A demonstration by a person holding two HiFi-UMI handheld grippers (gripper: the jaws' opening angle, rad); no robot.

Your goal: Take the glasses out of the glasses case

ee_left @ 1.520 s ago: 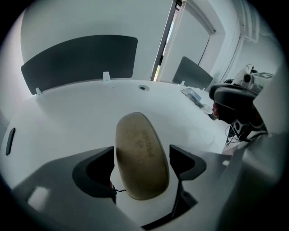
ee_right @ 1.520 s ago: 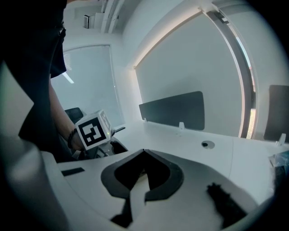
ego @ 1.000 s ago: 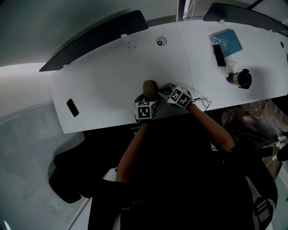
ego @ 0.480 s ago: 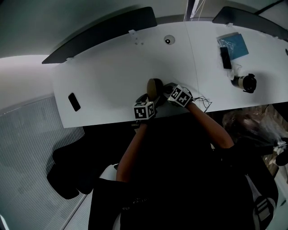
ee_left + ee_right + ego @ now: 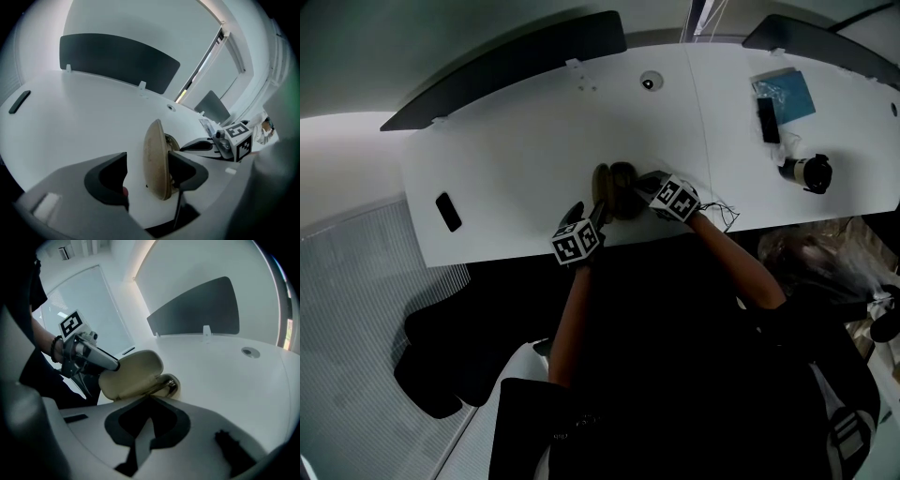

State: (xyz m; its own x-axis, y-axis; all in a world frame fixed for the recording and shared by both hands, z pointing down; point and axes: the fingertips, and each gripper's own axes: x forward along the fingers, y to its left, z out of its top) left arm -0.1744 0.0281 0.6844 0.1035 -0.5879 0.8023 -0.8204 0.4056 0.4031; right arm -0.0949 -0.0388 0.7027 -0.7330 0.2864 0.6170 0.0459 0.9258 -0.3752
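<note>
A tan, oval, hard-shell glasses case (image 5: 614,187) sits open on the white table (image 5: 516,159), with both tools at it. Its domed lid (image 5: 157,161) stands up on edge between the jaws of the left gripper (image 5: 147,176). Those jaws are spread and have just been closing. The lid lies close against the jaw on the case's hinge side, and a clear gap remains to the other jaw, so nothing is pinched. The right gripper (image 5: 149,401) has its jaws pressed together, with the tips right at the near rim of the case's lower shell (image 5: 164,383). Whether they nip that rim I cannot tell. A glint of metal shows inside the shell just under the lid, but it is too small to tell whether it is the glasses. A flat black slab (image 5: 447,211) lies well apart from the case, on the left gripper's side.
</note>
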